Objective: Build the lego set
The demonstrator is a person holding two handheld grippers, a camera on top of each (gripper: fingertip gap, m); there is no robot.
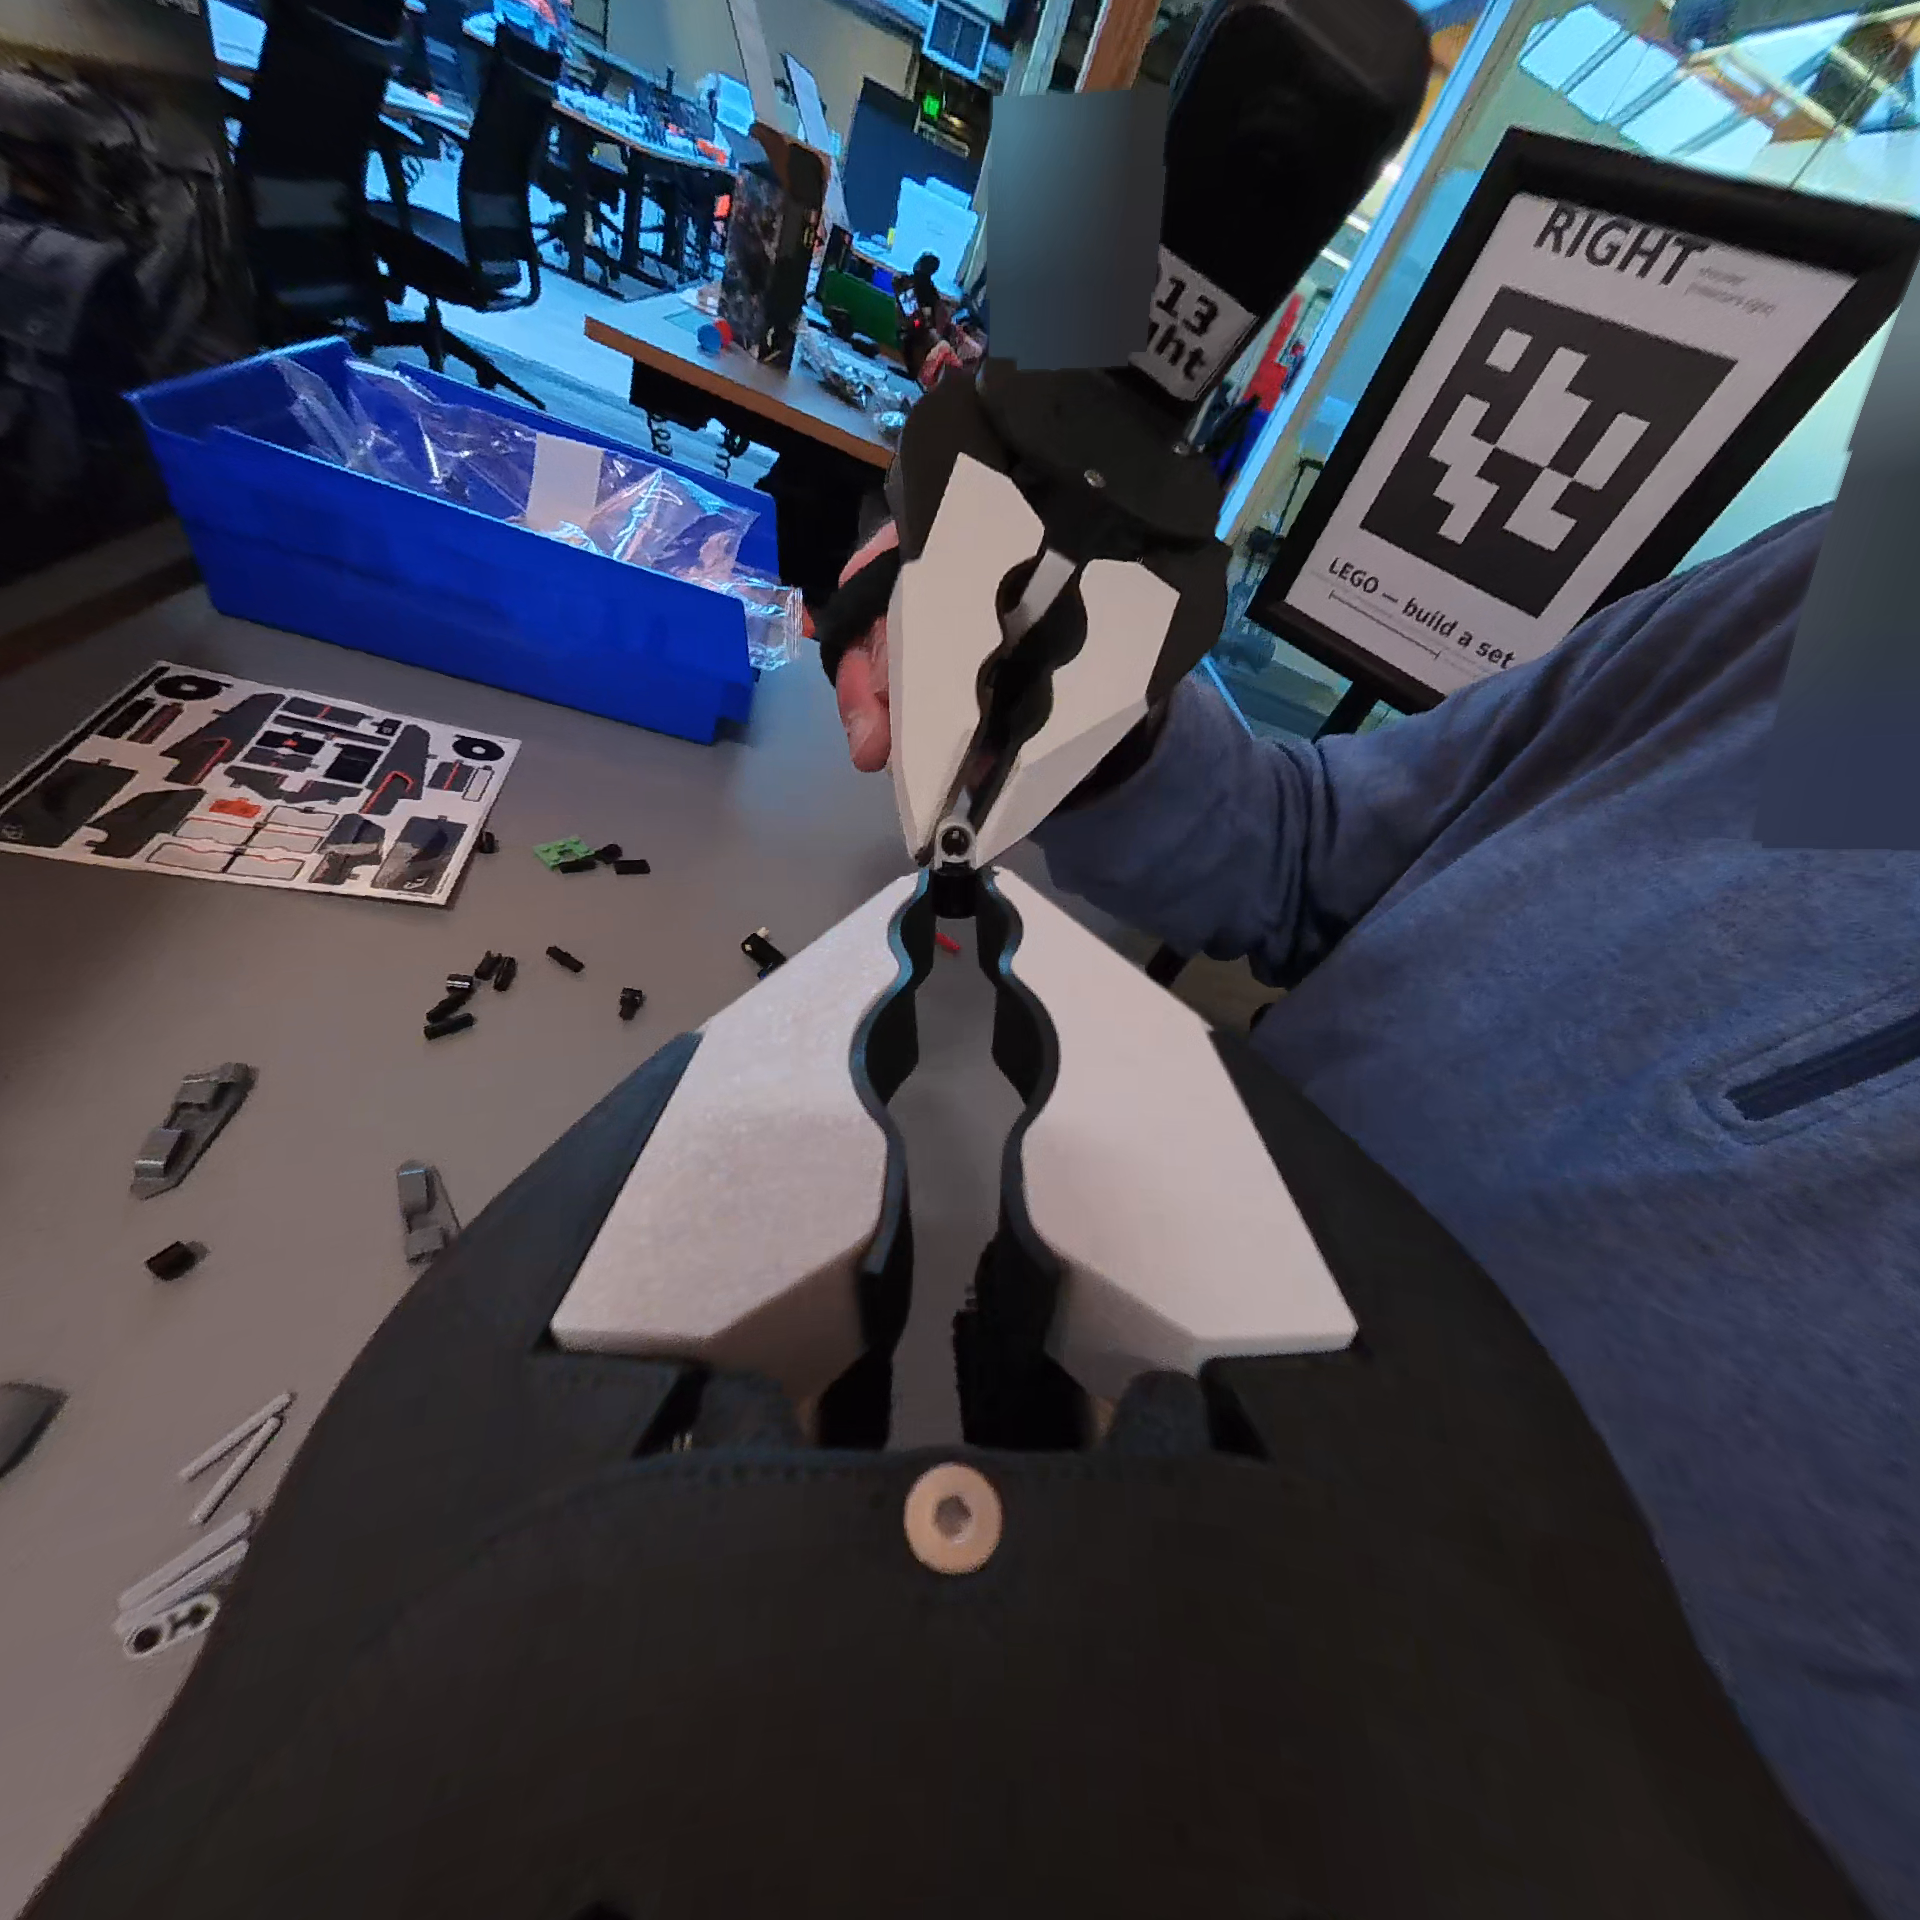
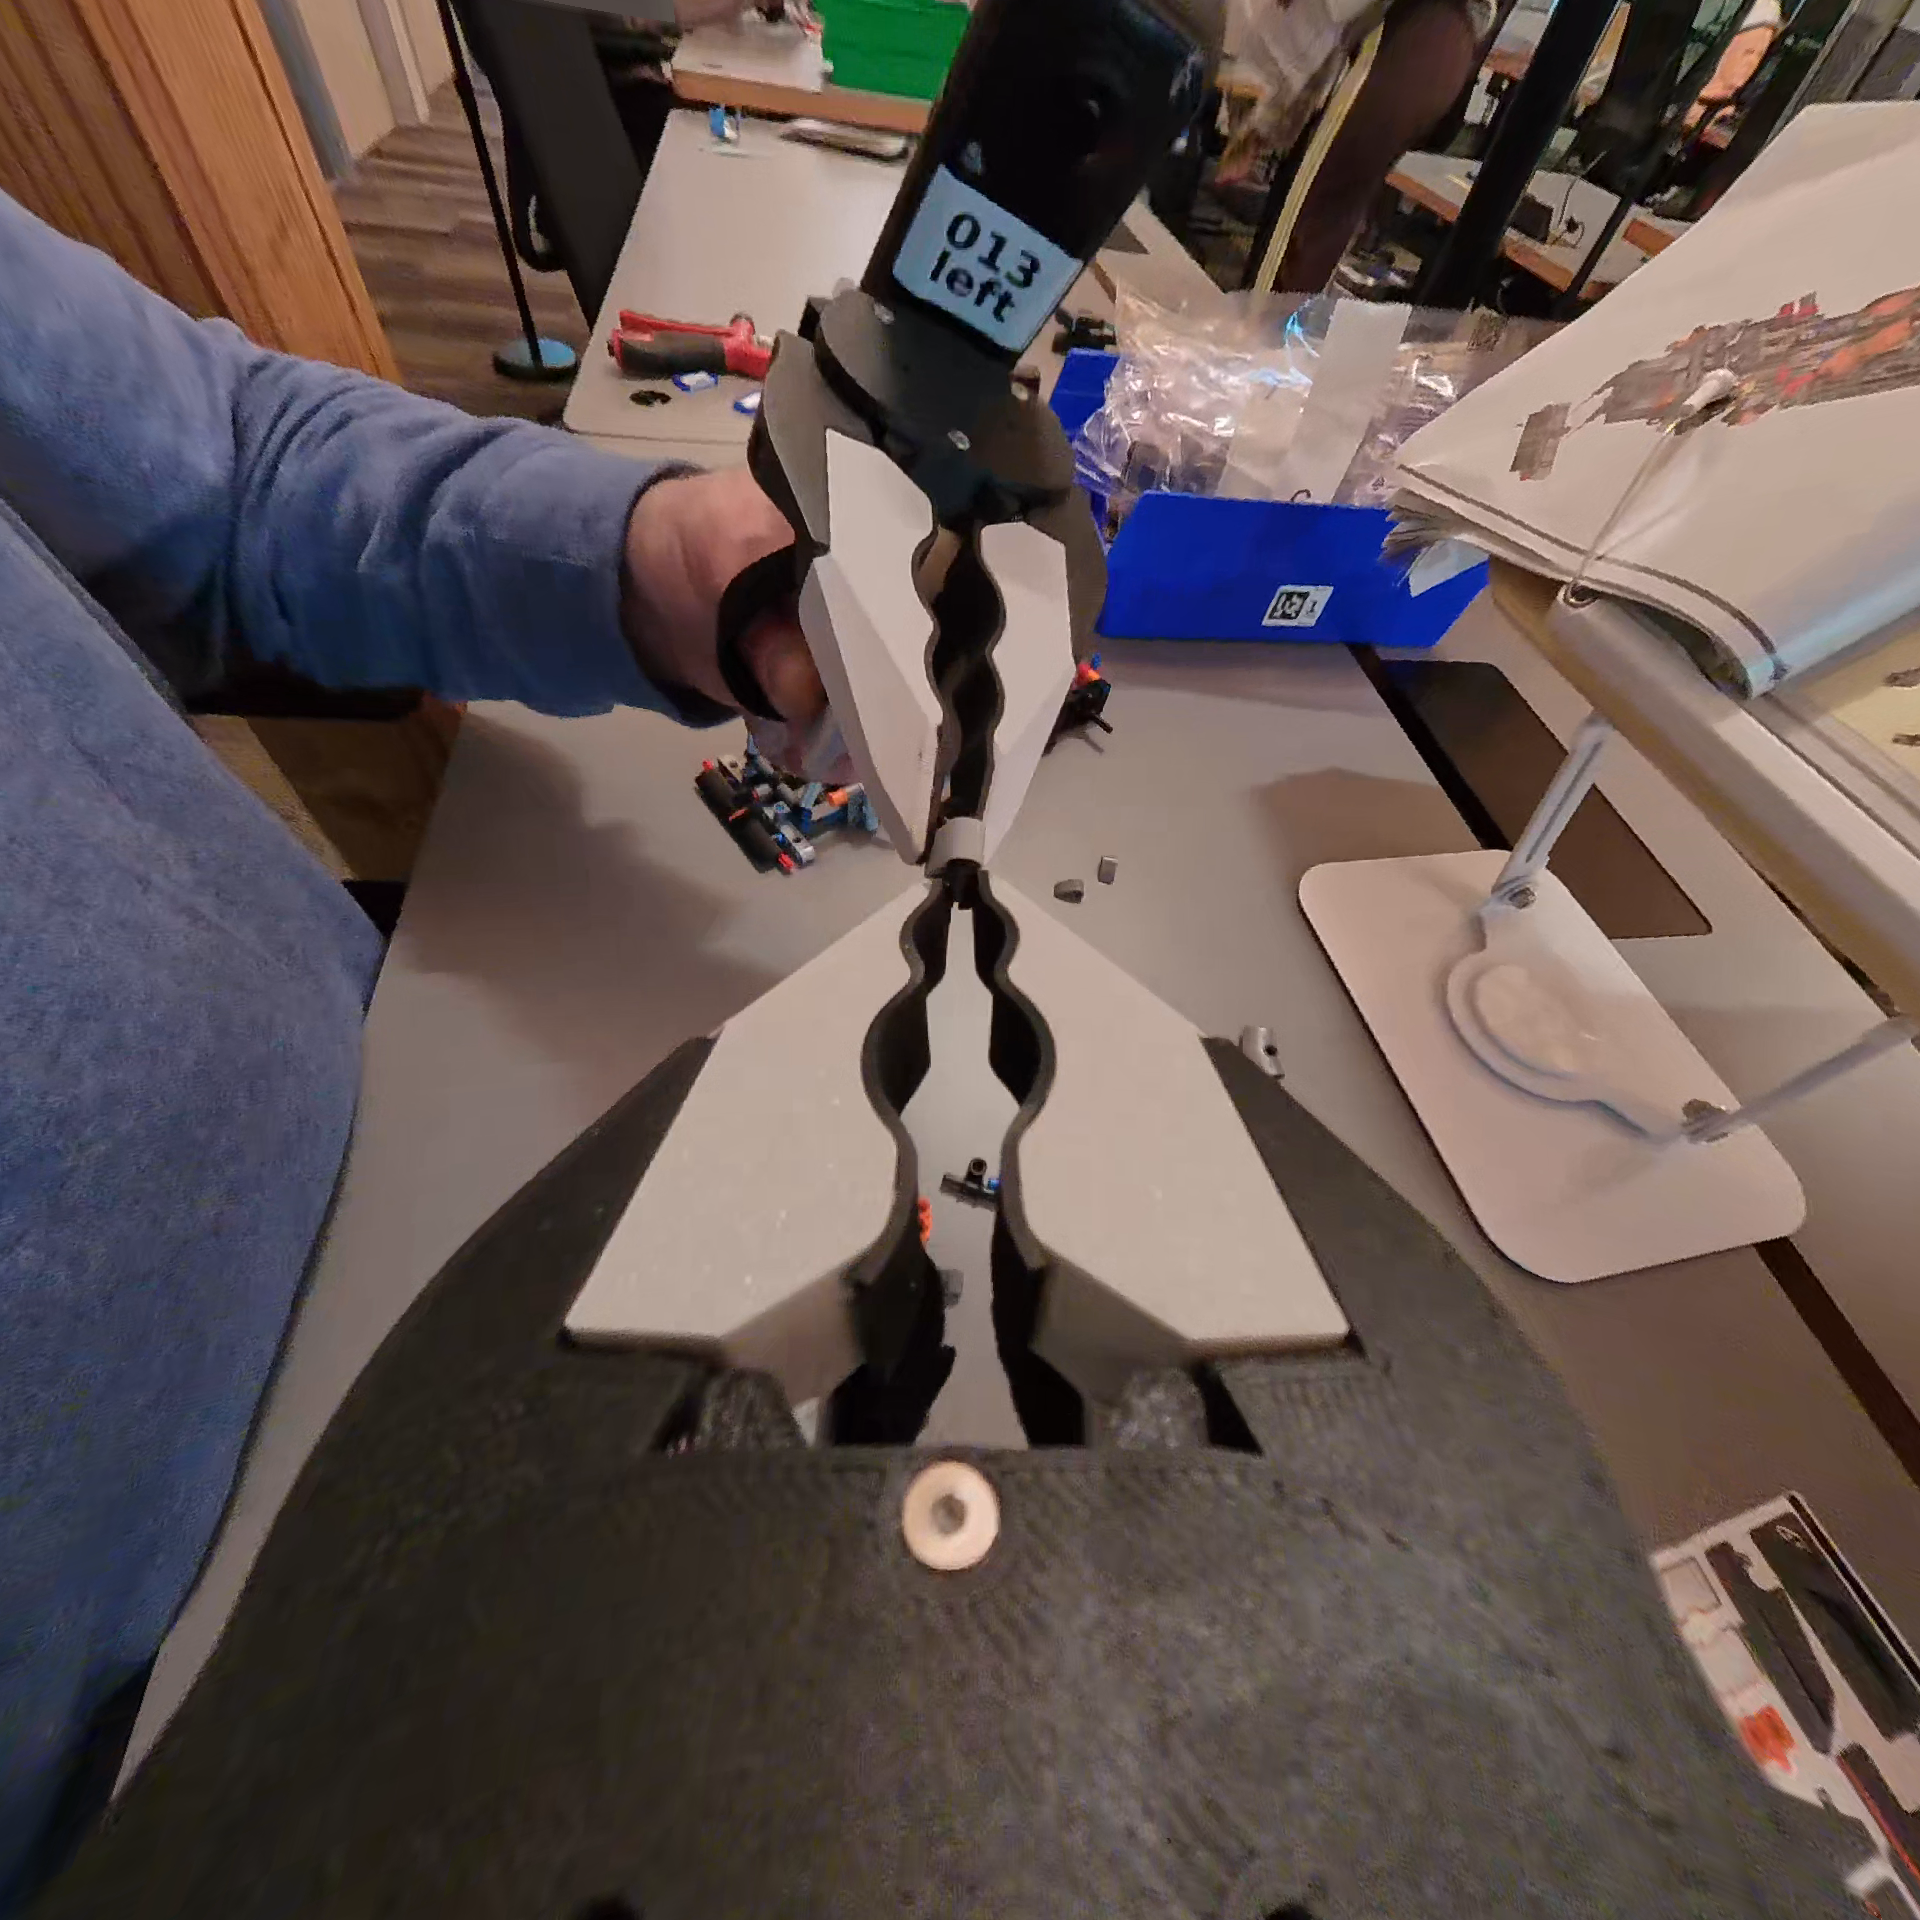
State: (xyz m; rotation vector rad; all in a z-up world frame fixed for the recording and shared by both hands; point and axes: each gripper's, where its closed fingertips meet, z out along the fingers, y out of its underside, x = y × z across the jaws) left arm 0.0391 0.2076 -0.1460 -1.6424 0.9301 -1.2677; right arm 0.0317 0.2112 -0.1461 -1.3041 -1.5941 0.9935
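Note:
Both grippers are raised above the grey table (image 1: 644, 935) and meet tip to tip. In the left wrist view my left gripper (image 1: 951, 896) is shut on a short black pin (image 1: 951, 900) at its fingertips. My right gripper (image 1: 952, 847) comes in from above, shut on a thin grey piece with a round end hole (image 1: 954, 840). The pin sits right at that hole. In the right wrist view my right gripper (image 2: 958, 896) is closed at its tips. The grey piece (image 2: 956, 840) shows edge-on against the left gripper (image 2: 940, 850).
A blue bin (image 1: 436, 582) with clear bags stands at the back, a sticker sheet (image 1: 260, 779) in front of it. Loose black pins (image 1: 478, 987), grey parts (image 1: 192, 1127) and a green plate (image 1: 561, 852) lie around. A part-built assembly (image 2: 769, 810) and a booklet stand (image 2: 1538, 1039) are nearby. Both grippers' tips are close together, under 4 cm apart. The green plate (image 1: 561, 852) is about 30 cm from both grippers' fingertips.

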